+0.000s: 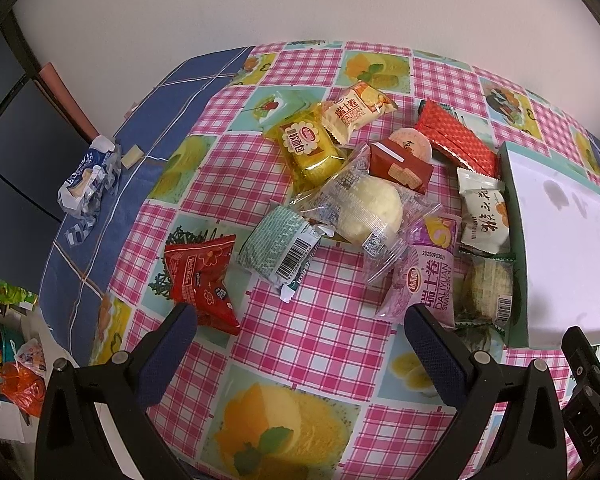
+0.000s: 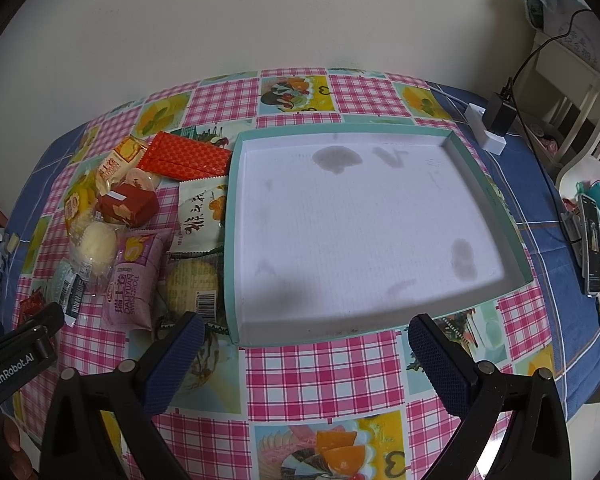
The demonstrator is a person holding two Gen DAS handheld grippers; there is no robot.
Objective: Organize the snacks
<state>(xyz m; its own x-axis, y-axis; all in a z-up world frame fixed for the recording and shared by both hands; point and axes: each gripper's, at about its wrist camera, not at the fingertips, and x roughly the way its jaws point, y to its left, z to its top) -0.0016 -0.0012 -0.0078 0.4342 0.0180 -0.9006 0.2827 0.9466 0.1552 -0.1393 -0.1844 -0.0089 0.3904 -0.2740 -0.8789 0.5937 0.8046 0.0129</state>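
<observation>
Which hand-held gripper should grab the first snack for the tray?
Left. The left hand-held gripper is open facing the snack pile; the right hand-held gripper faces the empty tray.

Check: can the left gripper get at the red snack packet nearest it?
Probably yes. The left gripper is open, and the red snack packet lies alone by its left finger, nothing on top.

Both grippers are matte black with silver screw heads at the joints. The left gripper [image 1: 300, 330] and the right gripper [image 2: 306, 340] have dark blue dimpled pads [image 2: 176, 364]. White "GenRobot.AI" lettering marks one black body; possibly skin beneath it.
</observation>
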